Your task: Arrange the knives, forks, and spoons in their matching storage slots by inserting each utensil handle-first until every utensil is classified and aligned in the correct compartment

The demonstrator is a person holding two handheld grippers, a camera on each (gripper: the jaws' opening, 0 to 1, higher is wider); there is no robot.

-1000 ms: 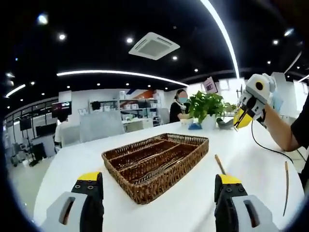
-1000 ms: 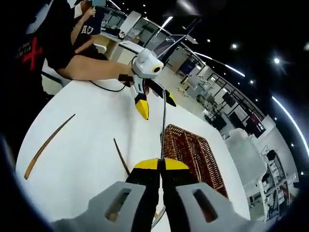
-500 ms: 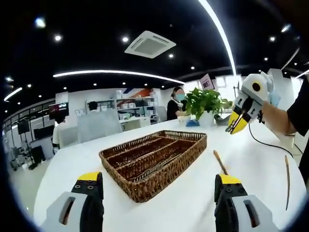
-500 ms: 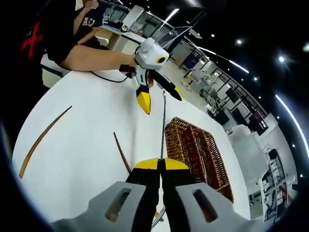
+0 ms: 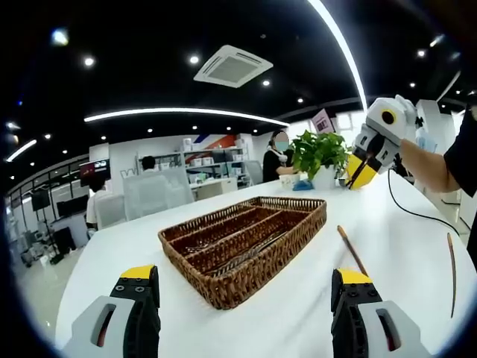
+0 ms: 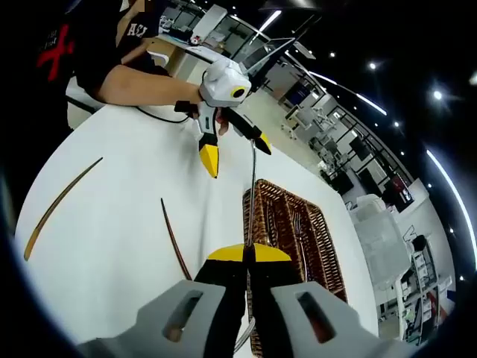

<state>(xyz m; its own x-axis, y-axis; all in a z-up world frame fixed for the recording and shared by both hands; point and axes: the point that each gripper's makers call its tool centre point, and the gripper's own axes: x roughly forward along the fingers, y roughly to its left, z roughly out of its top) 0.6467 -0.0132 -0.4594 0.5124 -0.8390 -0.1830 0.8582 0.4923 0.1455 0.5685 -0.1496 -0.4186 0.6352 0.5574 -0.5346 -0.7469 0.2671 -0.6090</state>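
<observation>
Carrying: our right gripper (image 6: 249, 253) pinches a utensil (image 6: 252, 195) above the basket (image 5: 246, 246).
Left gripper (image 5: 242, 287): spread, empty.
Next: we tip the handle into its matching slot.

A wicker cutlery tray (image 5: 242, 246) sits on the white table (image 5: 298, 313), with utensils lying in its compartments. In the left gripper view, a slim stick (image 5: 350, 250) lies on the table right of the tray, another (image 5: 452, 272) farther right near the edge. A potted plant (image 5: 317, 153) stands behind the tray.
</observation>
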